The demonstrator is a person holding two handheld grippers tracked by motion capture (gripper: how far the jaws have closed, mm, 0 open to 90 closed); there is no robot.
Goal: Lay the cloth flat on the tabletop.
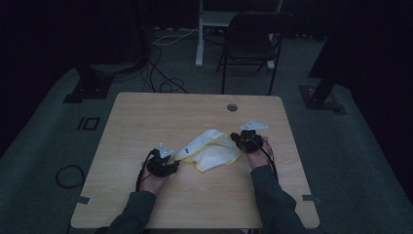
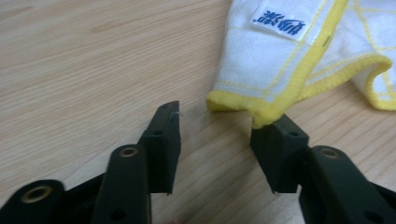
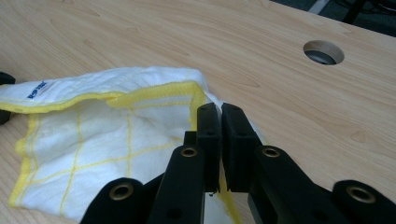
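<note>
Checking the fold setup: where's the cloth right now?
High view: the cloth lies on the table, near-centre, between the left gripper and right gripper, below the cable hole.

Dark grey-green sleeves (image 1: 272, 197), black grippers with brass-ringed screw holes, grey three-cornered top plates, trailing black cables.

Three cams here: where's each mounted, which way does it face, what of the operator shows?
High view: fixed above the person's side, looking forward and down on the table; both forearms, left gripper, right gripper.
Left gripper view: rides the left gripper, looking along its open jaws at the cloth corner.
Right gripper view: rides the right gripper, jaws shut on the cloth edge, facing the table's cable hole.
Shared: all three show the cloth; its blue label shows in both gripper views.
</note>
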